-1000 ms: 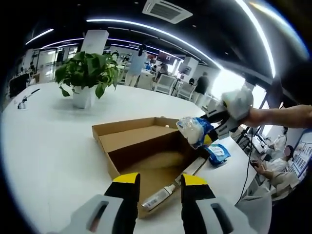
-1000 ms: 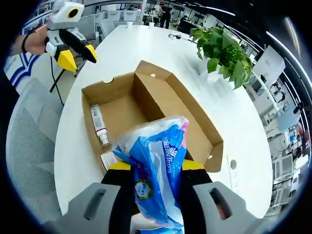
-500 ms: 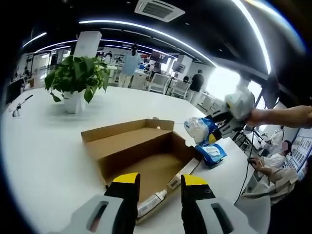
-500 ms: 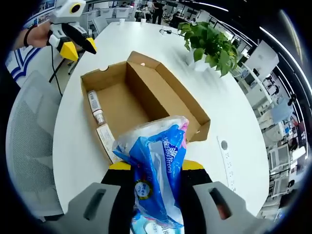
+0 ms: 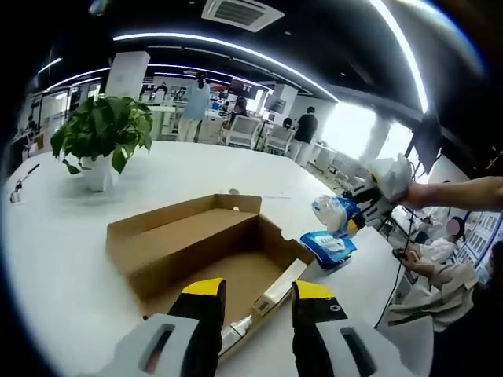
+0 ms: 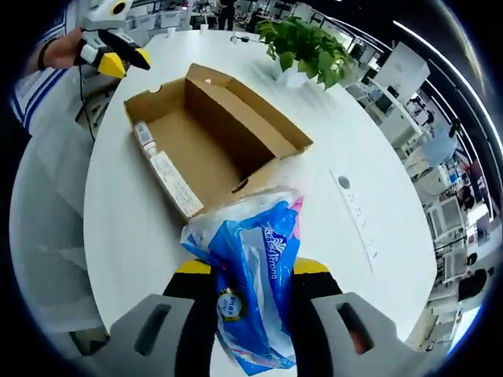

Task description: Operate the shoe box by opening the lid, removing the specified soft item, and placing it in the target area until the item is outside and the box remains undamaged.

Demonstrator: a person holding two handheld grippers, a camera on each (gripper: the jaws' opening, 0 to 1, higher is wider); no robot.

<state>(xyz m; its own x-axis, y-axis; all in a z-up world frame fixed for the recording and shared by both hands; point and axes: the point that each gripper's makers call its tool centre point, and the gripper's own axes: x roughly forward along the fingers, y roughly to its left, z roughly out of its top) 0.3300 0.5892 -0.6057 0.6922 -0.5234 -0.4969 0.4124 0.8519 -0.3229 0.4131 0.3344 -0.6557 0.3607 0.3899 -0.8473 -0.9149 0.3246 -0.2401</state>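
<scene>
Two tongs are at work. Your right tongs [image 6: 244,267] are clamped on a blue-and-white soft pack [image 6: 250,279], held above the white worktop [image 6: 126,220] just off the near corner of the open shoe box [image 6: 208,129]. In the left gripper view that same pack [image 5: 334,214] hangs over a second blue pack [image 5: 326,247] lying on the worktop beside the box. Your left tongs [image 5: 255,294] stand parted with nothing between them, over the near edge of the box [image 5: 196,247]. A tube [image 6: 144,137] and a flat carton [image 6: 174,182] lie inside along one wall. A potted plant [image 5: 98,137] stands well beyond the box.
</scene>
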